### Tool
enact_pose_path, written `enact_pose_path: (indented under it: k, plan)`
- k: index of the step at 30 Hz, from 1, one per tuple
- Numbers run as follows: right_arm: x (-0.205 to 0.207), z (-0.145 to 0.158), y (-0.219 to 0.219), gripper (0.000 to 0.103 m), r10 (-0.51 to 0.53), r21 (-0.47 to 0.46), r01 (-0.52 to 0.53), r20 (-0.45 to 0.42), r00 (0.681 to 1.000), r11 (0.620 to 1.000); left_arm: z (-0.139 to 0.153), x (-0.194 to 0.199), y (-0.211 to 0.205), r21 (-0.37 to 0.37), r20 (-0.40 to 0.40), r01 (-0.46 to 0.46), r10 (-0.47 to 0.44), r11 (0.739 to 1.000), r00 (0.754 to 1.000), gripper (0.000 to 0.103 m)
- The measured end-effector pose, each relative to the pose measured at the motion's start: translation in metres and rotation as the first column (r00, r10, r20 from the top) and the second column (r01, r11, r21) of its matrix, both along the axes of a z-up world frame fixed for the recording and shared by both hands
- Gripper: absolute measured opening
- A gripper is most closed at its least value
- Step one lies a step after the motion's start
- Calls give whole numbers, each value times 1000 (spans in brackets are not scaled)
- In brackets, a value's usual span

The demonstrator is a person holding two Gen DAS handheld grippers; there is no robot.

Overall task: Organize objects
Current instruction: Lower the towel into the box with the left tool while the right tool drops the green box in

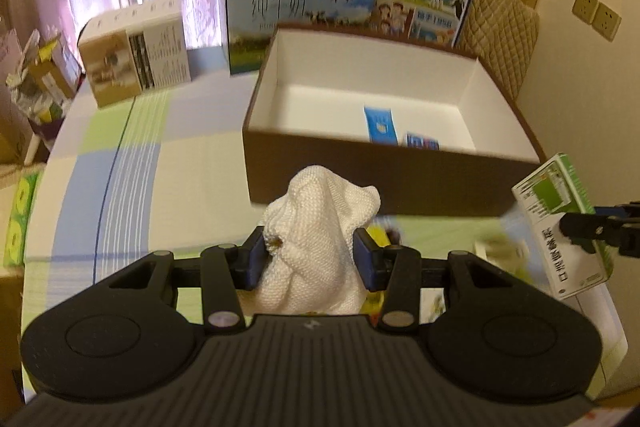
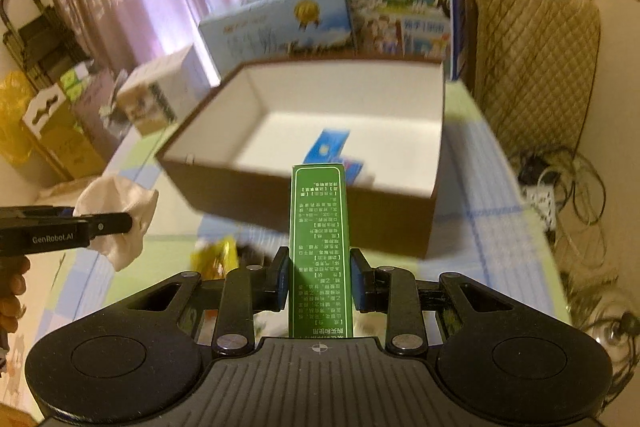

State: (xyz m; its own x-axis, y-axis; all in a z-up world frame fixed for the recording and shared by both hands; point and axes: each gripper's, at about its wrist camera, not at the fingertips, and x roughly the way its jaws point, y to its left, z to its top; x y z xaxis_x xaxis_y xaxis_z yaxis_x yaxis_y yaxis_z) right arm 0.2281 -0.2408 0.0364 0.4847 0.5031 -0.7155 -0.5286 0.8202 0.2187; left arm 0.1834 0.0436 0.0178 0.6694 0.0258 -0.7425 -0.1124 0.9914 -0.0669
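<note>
My left gripper (image 1: 310, 259) is shut on a bunched white knitted cloth (image 1: 320, 227), held above the checked tablecloth just in front of the brown box. My right gripper (image 2: 320, 279) is shut on a tall green medicine carton (image 2: 320, 247) that stands upright between its blue pads. The open brown box (image 1: 400, 179) with a white inside lies ahead in both views, and two small blue packets (image 1: 380, 127) rest on its floor. In the right wrist view the left gripper (image 2: 120, 223) and the cloth (image 2: 120, 219) show at the left; the left wrist view shows the green carton (image 1: 560, 219) at its right edge.
Milk cartons (image 1: 304, 3) stand behind the brown box, and a white and tan box (image 1: 136, 55) sits at the back left. A yellow packet (image 2: 216, 259) lies on the tablecloth (image 1: 120, 167) below the grippers. A quilted chair (image 2: 536, 67) and cables are at the right.
</note>
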Motion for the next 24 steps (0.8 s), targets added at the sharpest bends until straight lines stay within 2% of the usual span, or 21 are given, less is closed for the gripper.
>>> enact_pose_path:
  k: [7,13,18,24]
  plan:
    - [38,25,-1,27,-46,47,44,63,997,998,20,39,-2,29,66,6,-8,1000,998,40]
    - [71,34,10,27,-64,54,59,95,993,997,31,75,-4,42,92,11,-15,999,996,40]
    - [94,29,22,27,-81,42,77,96,992,996,32,106,-4,59,91,18,-24,998,996,41]
    - [125,10,39,27,-101,0,101,82,991,995,17,138,0,55,46,26,-28,998,999,41]
